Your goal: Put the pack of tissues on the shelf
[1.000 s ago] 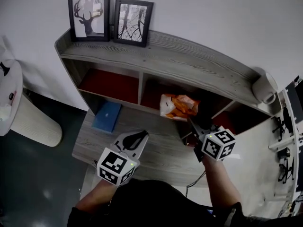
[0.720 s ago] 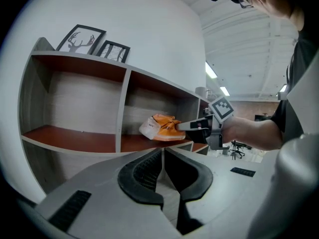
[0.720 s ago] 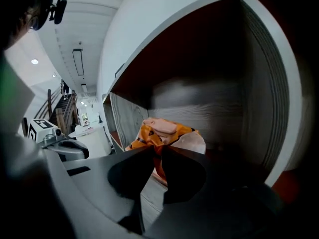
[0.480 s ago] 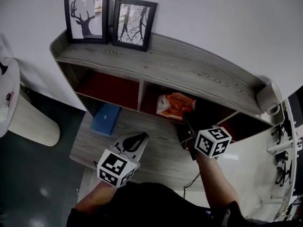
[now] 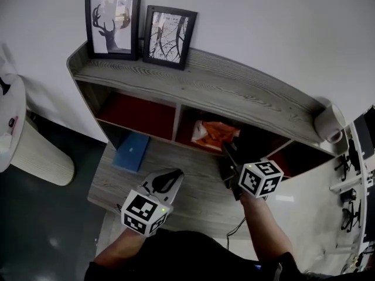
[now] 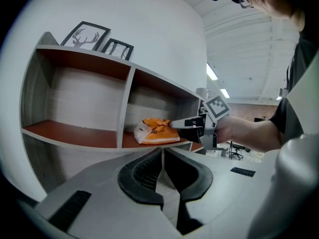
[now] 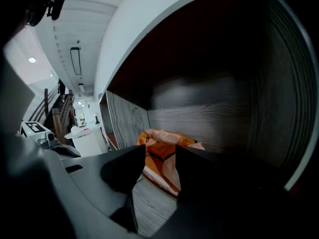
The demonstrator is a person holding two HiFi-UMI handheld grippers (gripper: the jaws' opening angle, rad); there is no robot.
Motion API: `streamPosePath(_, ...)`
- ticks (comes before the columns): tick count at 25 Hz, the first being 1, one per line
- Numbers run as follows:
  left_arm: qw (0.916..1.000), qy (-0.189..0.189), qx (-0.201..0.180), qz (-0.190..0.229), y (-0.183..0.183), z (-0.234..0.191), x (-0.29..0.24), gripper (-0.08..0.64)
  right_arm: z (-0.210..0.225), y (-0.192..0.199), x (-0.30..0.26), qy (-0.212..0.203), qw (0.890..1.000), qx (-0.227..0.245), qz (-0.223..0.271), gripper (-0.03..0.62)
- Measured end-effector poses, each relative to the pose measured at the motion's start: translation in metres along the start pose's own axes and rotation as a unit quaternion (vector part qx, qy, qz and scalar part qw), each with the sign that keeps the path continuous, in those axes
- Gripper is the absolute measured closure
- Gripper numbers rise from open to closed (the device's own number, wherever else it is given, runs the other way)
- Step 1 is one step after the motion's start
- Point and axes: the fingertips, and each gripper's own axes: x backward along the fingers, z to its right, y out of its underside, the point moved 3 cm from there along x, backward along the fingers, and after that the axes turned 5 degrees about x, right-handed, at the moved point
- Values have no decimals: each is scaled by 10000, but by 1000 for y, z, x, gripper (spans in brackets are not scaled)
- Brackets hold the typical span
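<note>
- The pack of tissues [image 5: 214, 134], orange and white, lies on the floor of the shelf's middle compartment, just right of the upright divider.
- The right claw [image 5: 225, 152] reaches into that compartment. In the right gripper view its jaws stand a little apart, with the near end of the pack [image 7: 160, 153] between their tips, and they look closed on it.
- The left claw [image 5: 169, 176] hangs low over the desk [image 5: 199, 192], well apart from the pack. Its jaws are drawn together to a thin slit and have nothing in them [image 6: 163, 151].
- The shelf [image 5: 234, 92] is grey wood with reddish-brown insides, and its left compartment is bare.
- Two framed pictures [image 5: 111, 22] lean against the wall on its top board.
- A blue book [image 5: 132, 151] lies on the desk below the left compartment.
</note>
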Motion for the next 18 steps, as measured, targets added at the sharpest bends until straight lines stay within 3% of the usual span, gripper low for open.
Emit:
streamPosePath(7, 9999, 104, -56, 72, 2, 13, 21, 538, -19, 1, 32, 150, 9995, -26, 262, 446)
streamPosePath(18, 9989, 424, -141, 149, 25, 46, 69, 538, -96, 14, 108, -152, 9964, -16, 834, 446)
